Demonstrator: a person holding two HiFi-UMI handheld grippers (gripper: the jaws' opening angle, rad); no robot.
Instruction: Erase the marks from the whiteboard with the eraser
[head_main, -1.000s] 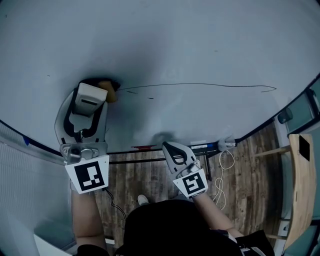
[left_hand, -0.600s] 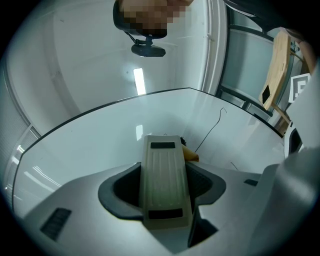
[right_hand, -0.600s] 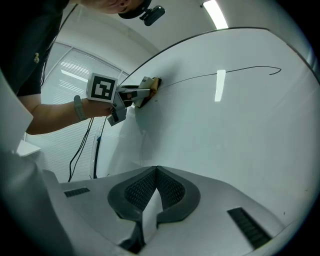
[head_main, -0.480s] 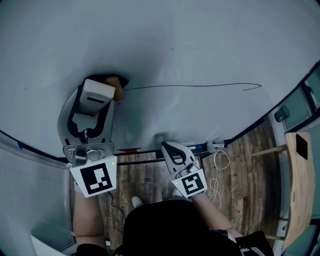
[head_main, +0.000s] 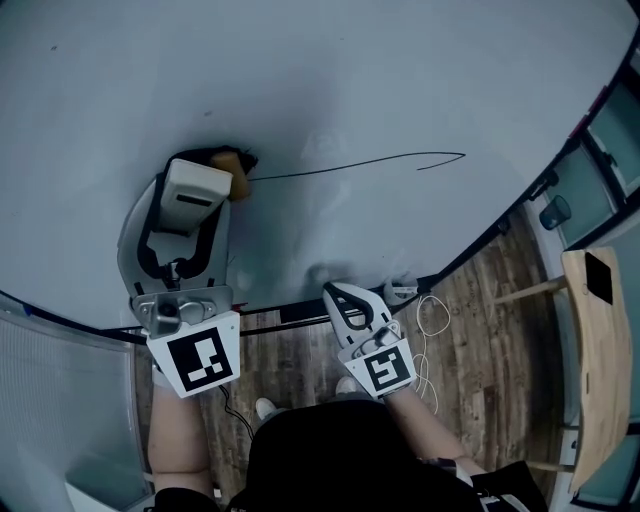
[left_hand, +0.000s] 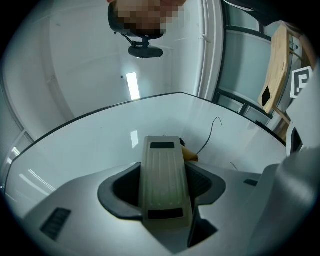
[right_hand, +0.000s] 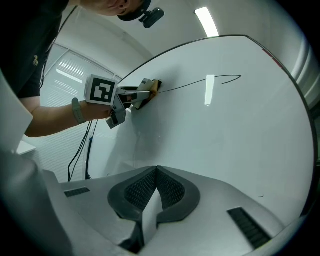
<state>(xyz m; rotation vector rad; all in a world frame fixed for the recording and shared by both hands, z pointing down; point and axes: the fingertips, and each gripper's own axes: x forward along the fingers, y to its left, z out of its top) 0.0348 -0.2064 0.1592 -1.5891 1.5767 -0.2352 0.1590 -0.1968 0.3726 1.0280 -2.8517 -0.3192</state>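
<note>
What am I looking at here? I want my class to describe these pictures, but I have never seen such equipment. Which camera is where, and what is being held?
No robot arm is involved: a person holds a two-jaw tool in each hand. One picture comes from a camera on the person's head, looking down. The other two come from cameras riding on each tool, looking along its jaws. The left gripper is clamped on a cream eraser, whose tip meets the whiteboard at the left end of a thin black line in the head view. The right gripper is shut and empty, held low near the board's bottom edge. The black-and-white squares are markers fixed to the tools.
</note>
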